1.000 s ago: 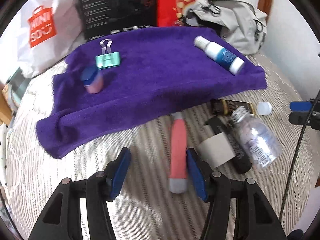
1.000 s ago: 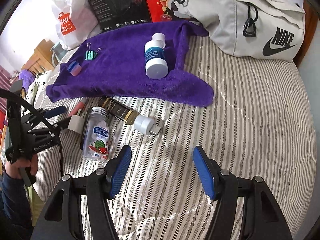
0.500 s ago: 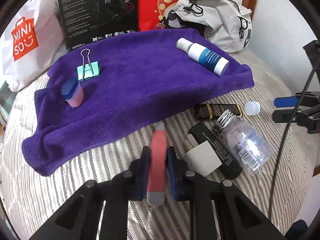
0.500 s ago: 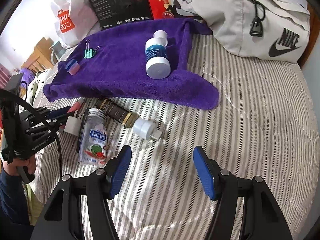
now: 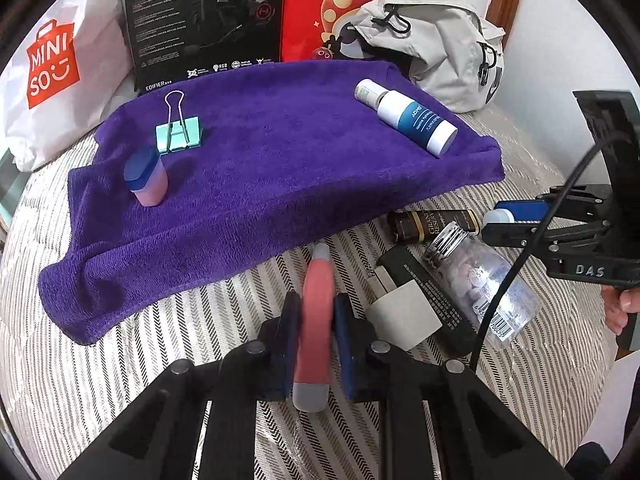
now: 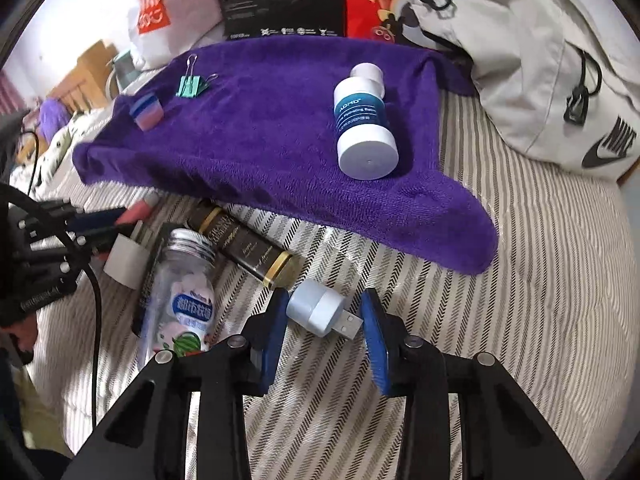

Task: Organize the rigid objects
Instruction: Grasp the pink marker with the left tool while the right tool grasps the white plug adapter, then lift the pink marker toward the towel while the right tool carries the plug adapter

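L gripper [image 5: 316,344], wide apart 1 s ago w/ the pink tube [image 5: 317,320] lying loose between its pads, now clamps the tube. R gripper [image 6: 325,328], earlier over bare striped bedding [image 6: 540,300], now sits further left, jaws narrower, straddling the small USB light [image 6: 320,308], not yet clamped.

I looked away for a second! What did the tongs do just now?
The left tongs closed on the pink tube. The right tongs, open, moved forward around the little USB light. The bottle, clip and small pink pot stayed on the purple towel.
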Action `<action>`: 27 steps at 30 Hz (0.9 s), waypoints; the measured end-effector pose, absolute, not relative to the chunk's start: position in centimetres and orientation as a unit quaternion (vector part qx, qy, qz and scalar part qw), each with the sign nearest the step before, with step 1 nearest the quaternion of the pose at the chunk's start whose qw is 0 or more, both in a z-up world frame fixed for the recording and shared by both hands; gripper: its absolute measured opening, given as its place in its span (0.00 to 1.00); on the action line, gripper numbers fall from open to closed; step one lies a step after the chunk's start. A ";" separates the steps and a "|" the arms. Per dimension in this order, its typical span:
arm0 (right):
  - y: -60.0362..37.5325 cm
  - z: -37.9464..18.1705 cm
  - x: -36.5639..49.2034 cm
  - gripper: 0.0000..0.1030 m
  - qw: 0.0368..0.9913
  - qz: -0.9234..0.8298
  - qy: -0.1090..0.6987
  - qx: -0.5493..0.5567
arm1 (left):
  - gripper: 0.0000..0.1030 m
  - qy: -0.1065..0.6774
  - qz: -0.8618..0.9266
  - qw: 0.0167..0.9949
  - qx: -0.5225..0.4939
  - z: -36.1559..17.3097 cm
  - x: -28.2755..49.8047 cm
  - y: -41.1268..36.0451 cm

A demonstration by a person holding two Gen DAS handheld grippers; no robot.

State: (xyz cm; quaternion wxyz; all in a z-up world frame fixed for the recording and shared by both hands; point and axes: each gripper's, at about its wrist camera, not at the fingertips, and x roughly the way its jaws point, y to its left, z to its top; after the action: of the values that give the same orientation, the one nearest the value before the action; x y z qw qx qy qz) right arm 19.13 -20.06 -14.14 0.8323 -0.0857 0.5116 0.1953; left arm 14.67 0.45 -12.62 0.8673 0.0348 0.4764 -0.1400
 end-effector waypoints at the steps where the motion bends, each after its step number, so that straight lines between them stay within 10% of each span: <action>1: -20.3 -14.1 19.1 0.36 0.832 0.197 0.513 -0.083 | 0.17 0.476 -0.140 0.867 0.033 -12.6 14.7 0.5; 27: -24.4 -13.8 16.7 0.36 0.827 0.190 0.525 -0.059 | 0.17 0.484 -0.116 0.867 0.012 -12.3 13.6 1.8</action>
State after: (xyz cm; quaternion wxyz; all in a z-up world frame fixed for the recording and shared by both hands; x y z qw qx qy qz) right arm 16.75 -24.36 -13.79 0.8272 -0.0590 0.5254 0.1905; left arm 13.59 1.85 -12.34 0.8671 0.0119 0.4842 -0.1162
